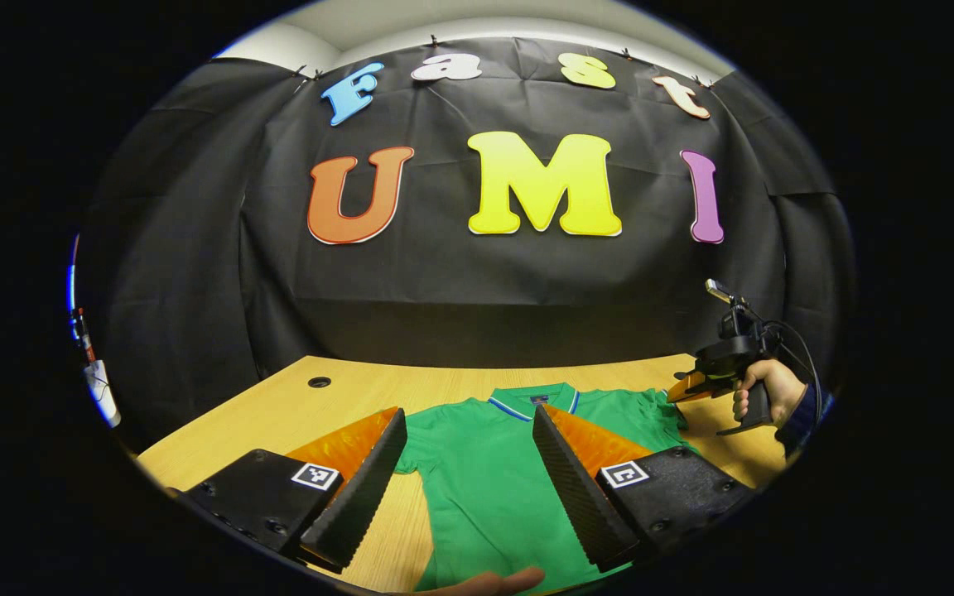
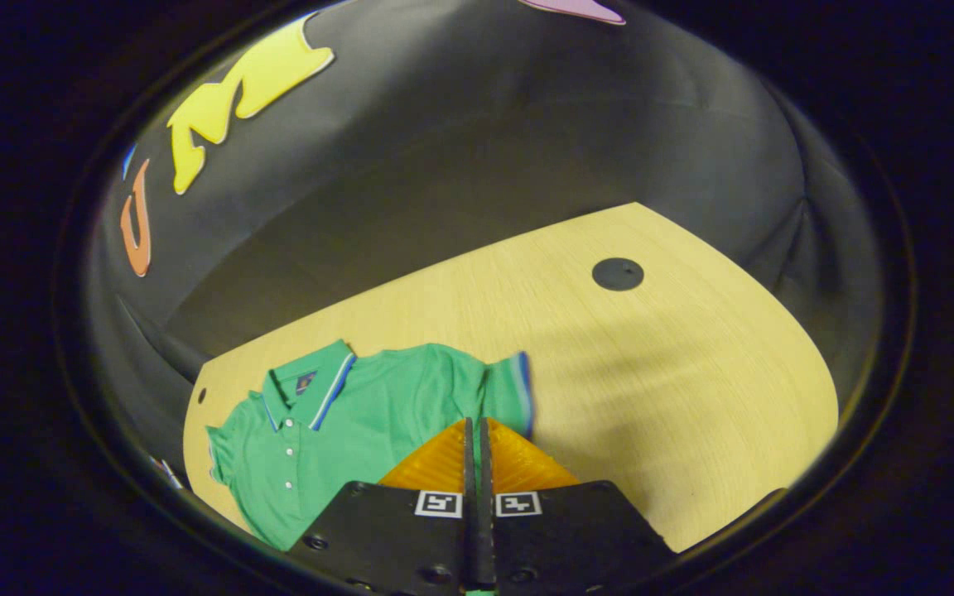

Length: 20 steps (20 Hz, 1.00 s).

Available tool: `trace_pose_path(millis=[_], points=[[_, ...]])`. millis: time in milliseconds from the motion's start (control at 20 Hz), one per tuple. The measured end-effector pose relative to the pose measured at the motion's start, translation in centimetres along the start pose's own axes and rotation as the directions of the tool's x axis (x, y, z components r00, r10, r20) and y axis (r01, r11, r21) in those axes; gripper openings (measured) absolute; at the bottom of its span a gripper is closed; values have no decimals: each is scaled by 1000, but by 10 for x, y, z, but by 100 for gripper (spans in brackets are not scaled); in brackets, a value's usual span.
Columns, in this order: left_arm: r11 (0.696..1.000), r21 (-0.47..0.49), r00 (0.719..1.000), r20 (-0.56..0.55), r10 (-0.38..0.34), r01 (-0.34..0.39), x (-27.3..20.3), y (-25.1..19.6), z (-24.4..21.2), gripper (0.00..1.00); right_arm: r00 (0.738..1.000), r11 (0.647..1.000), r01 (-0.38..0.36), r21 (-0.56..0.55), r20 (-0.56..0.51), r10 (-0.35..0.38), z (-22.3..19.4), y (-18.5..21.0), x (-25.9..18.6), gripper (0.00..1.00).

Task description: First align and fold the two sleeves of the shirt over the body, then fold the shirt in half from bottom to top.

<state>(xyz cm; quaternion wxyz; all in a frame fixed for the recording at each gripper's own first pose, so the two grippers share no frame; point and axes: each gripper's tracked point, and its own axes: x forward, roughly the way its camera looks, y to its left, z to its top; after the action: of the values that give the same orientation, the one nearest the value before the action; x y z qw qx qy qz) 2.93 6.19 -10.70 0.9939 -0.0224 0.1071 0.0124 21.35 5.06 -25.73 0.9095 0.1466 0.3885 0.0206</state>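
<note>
A green polo shirt (image 1: 485, 472) with a blue-and-white trimmed collar lies face up and spread flat on the wooden table (image 1: 278, 414), collar toward the far wall. My left gripper (image 1: 469, 414) hangs above the shirt's chest, wide open and holding nothing. A hand holds my right gripper (image 1: 680, 389) by the shirt's right sleeve. In the right gripper view the shirt (image 2: 344, 406) lies to the left, its sleeve (image 2: 506, 389) just beyond my right gripper (image 2: 474, 422). That gripper's fingers are pressed together, and no cloth shows between them.
The table (image 2: 651, 397) stretches bare to the right of the shirt, with a round black cable cap (image 2: 618, 273) near its back corner. A second cable hole (image 1: 319, 382) sits at the far left. Part of a hand (image 1: 485, 583) shows at the near edge.
</note>
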Motion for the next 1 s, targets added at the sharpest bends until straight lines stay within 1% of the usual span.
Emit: trace_pose_path(millis=[100,150,200,250,300,350,450,500,550,600,750,850,900,950,1000], points=[[1000,-7,1000,-6,6,-6,-3,4,-3,98,1000,999,23,-46,20,-22,4,2,-2,0],[1000,-9,1000,-9,8,-8,-4,6,-5,98,998,996,52,-69,28,-50,5,-5,-2,0],[1000,-10,1000,-13,10,-10,-4,9,-7,98,996,993,89,-81,37,-86,9,-12,-1,0],[1000,-11,1000,-21,13,-13,-3,9,-10,98,993,991,110,-80,39,-107,11,-18,-1,0],[1000,-13,1000,-27,13,-13,-3,10,-12,99,993,991,112,-79,38,-109,13,-20,-6,0],[1000,-16,999,-31,12,-13,-2,10,-13,99,995,993,95,-74,36,-92,12,-21,-3,7],[1000,-19,999,-39,7,-8,0,9,-16,99,988,984,151,-91,35,-148,16,-42,0,55],[1000,-20,999,-42,3,-4,0,6,-16,99,987,982,162,-92,24,-161,14,-45,4,79],[1000,-21,999,-45,-1,0,0,5,-17,99,987,983,161,-85,-2,-162,11,-47,5,77],[1000,-21,999,-47,-4,3,1,4,-17,99,987,985,159,-66,-29,-161,9,-49,6,79],[1000,-16,998,-56,-6,5,0,2,-19,99,986,988,146,-43,-74,-149,6,-53,12,80],[1000,-8,998,-63,2,-3,-4,3,-17,99,985,993,113,-31,-126,-116,-2,-47,16,80],[1000,-3,998,-57,7,-7,-7,5,-14,99,979,995,96,-12,-179,-97,-13,-43,19,80],[1000,7,999,-38,11,-11,-10,5,-9,99,982,997,75,4,-176,-73,-9,-38,19,75],[1000,18,1000,-13,16,-15,-14,7,-2,99,979,998,63,6,-195,-61,-10,-36,23,62]])
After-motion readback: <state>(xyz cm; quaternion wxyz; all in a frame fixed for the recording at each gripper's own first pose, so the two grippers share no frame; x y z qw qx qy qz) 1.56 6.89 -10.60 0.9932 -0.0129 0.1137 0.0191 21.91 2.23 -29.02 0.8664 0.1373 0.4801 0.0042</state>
